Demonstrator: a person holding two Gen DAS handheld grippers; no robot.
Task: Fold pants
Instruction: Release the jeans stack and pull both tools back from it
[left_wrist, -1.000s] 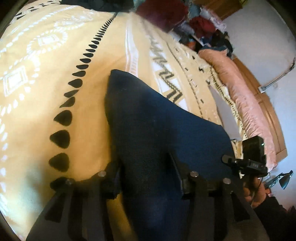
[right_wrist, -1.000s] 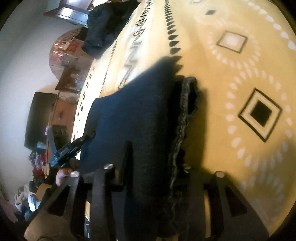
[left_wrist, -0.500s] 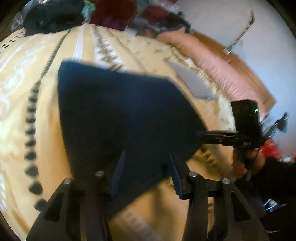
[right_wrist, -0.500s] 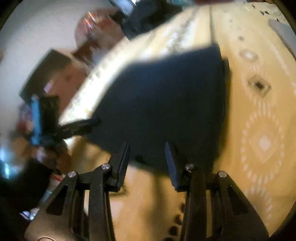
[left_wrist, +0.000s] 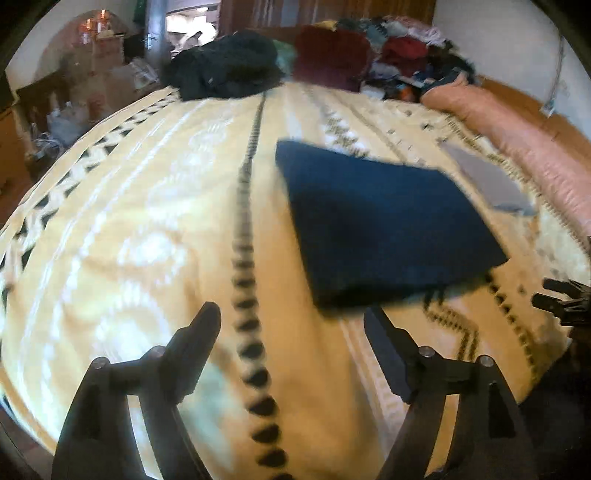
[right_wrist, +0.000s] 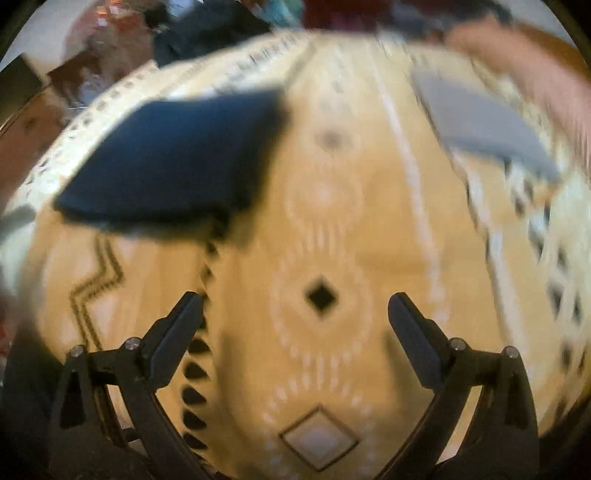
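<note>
The dark navy pants (left_wrist: 384, 221) lie folded into a flat rectangle on the yellow patterned bedspread (left_wrist: 147, 240). In the right wrist view the same pants (right_wrist: 177, 155) sit at upper left, blurred. My left gripper (left_wrist: 291, 325) hangs just short of the pants' near edge, its jaws opening, with nothing between them. My right gripper (right_wrist: 295, 310) is over bare bedspread to the right of the pants, its jaws opening wide and empty. At the right edge of the left wrist view part of the other gripper (left_wrist: 565, 299) shows.
A folded grey garment (left_wrist: 484, 181) lies beyond the pants near a pink bolster (left_wrist: 528, 136); the grey garment (right_wrist: 480, 122) also shows at upper right. A heap of dark clothes (left_wrist: 225, 70) and a pile of mixed laundry (left_wrist: 369, 51) crowd the far end of the bed.
Both grippers let go of the pants and drew back. The pants, held up before, now lie flat on the bed, and both pairs of jaws stand much wider.
</note>
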